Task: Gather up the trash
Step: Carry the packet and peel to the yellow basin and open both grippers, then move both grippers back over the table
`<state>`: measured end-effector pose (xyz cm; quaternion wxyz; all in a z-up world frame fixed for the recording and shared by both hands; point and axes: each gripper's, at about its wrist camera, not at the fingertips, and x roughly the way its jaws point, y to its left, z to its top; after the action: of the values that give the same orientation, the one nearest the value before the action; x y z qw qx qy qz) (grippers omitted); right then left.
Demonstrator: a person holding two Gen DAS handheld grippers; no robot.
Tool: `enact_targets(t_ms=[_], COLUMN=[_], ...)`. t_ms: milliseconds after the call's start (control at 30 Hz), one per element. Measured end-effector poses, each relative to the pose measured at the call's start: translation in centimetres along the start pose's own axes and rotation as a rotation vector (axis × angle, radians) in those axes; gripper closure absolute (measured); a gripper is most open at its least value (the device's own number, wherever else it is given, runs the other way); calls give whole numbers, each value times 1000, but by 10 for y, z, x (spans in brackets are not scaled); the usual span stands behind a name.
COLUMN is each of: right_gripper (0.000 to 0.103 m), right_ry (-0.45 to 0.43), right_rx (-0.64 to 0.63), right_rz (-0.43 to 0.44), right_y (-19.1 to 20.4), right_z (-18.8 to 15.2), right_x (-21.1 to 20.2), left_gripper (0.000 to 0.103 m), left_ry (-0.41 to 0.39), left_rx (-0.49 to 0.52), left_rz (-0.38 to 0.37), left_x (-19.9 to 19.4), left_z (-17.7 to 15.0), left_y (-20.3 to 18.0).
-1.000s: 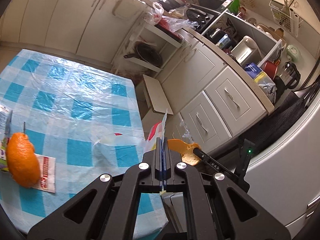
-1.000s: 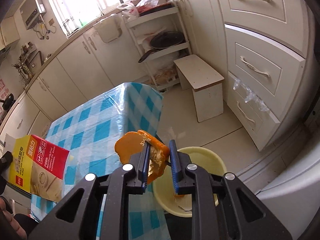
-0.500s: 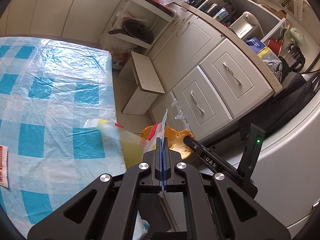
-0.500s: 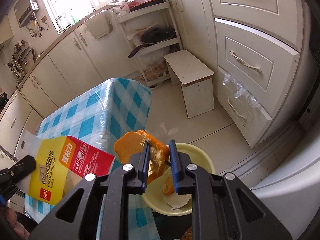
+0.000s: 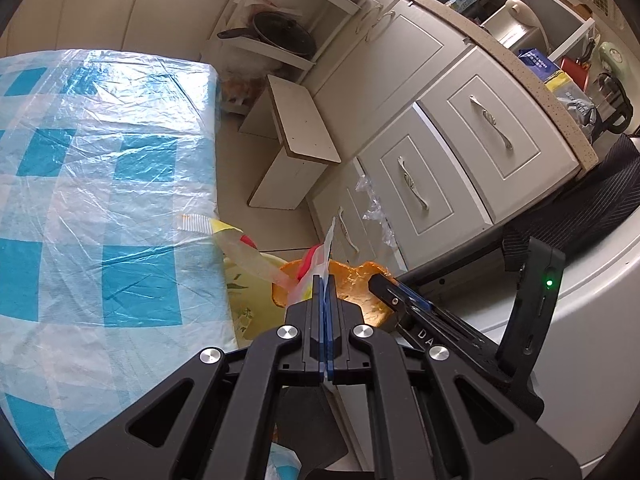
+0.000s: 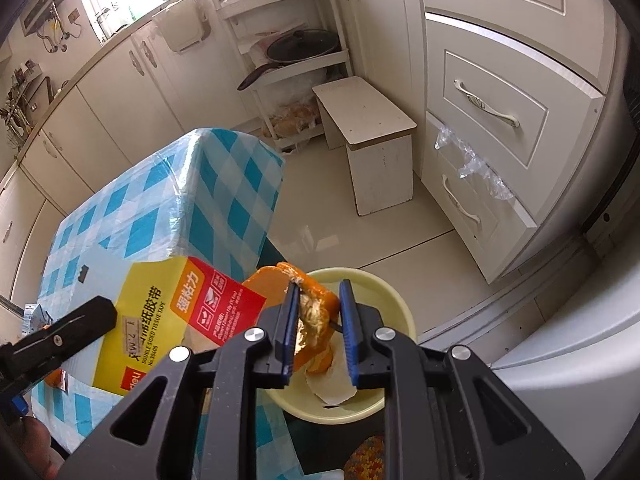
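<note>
Two pieces of trash are held: one orange peel [image 6: 310,312], curled, light and likely slippery, pinched at its edge by the part-open right gripper [image 6: 318,334] above one pale yellow bowl [image 6: 394,292]; one flimsy yellow-red wrapper [image 6: 160,312], clamped flat in the closed left gripper [image 5: 325,304].

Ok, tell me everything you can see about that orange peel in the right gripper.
The orange peel is a curled piece of rind, glossy orange outside with pale, fibrous pith facing inward. It is pinched between the blue pads of the right gripper, which is shut on it. It hangs just above the pale yellow bowl, where another piece of peel already lies. A yellow and red packaging sheet sits close beside it, held by the left gripper.
</note>
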<state>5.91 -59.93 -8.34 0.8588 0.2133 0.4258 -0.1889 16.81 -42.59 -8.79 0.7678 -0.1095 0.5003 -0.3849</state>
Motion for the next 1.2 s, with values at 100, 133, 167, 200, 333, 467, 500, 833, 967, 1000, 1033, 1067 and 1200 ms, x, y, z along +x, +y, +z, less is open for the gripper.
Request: enact_targets(t_ms=[100, 133, 167, 200, 333, 467, 500, 833, 967, 1000, 1033, 1067, 1200], right_gripper=[81, 81, 81, 81, 79, 79, 79, 52, 48, 47, 44, 43, 41], right_ry=[5, 7, 8, 12, 27, 35, 37, -40, -80, -94, -107, -119, -163], right_rx=[-3, -5, -7, -7, 3, 10, 11, 33, 46, 51, 55, 57, 62], right_rz=[-8, -12, -16, -19, -23, -24, -22, 7, 46, 63, 75, 86, 125], right_y=[0, 0, 0, -1, -5, -7, -7, -4, 3, 5, 8, 12, 26], right_z=[0, 0, 0, 0, -1, -1, -1, 9, 16, 18, 19, 20, 25], right_x=[2, 3, 3, 4, 9, 10, 11, -9, -19, -22, -25, -28, -38], left_gripper=[102, 102, 102, 102, 102, 102, 102, 78, 68, 65, 62, 59, 52], left_ry=[14, 18, 23, 28, 44, 57, 61, 117, 97, 89, 79, 70, 35], left_rx=[-7, -9, -10, -11, -11, -3, 0, 35, 42, 47, 52, 58, 83], left_rz=[5, 7, 10, 14, 29, 44, 52, 121, 128, 132, 140, 152, 210], left_x=[10, 13, 16, 19, 31, 41, 43, 57, 42, 36, 29, 22, -10], left_z=[-2, -2, -3, -3, -4, -5, -5, -10, -9, -8, -8, -7, -6], left_y=[1, 2, 2, 3, 2, -2, -3, -10, -9, -8, -7, -6, 3])
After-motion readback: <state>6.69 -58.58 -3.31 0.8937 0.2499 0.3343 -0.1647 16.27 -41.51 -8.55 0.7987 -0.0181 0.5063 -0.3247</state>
